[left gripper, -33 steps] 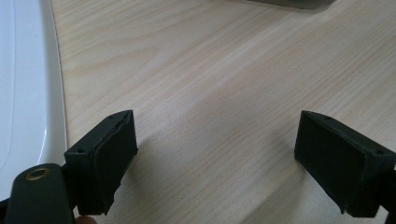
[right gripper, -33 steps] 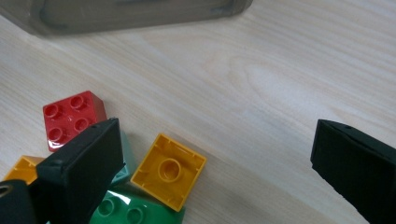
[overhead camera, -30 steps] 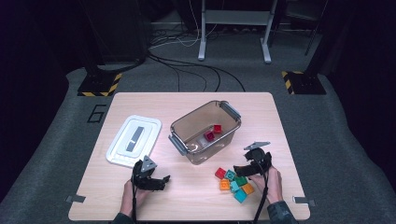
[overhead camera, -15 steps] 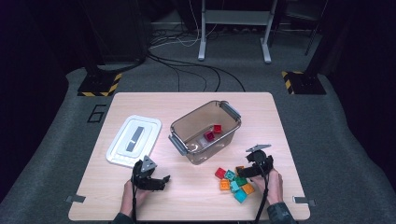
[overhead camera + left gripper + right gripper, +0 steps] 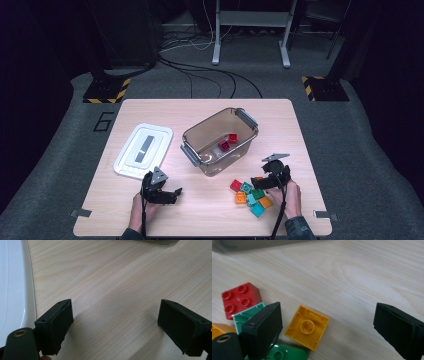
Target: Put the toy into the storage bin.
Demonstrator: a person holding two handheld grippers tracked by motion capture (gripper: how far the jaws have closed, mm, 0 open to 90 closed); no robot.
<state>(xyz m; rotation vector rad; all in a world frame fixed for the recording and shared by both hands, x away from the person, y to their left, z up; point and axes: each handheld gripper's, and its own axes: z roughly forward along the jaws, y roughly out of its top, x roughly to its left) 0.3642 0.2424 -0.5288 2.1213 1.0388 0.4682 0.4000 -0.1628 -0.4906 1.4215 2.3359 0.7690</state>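
Yellow brick [image 5: 307, 327] between open jaws

White lid [image 5: 143, 150] left of clear bin [image 5: 190, 145] holding perhaps two red bricks [image 5: 228, 142].

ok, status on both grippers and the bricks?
Left gripper open, idle on bare table. Right gripper open, jaws just narrowing, yellow brick between them, unpinched. Neighbouring bricks crowd one jaw.
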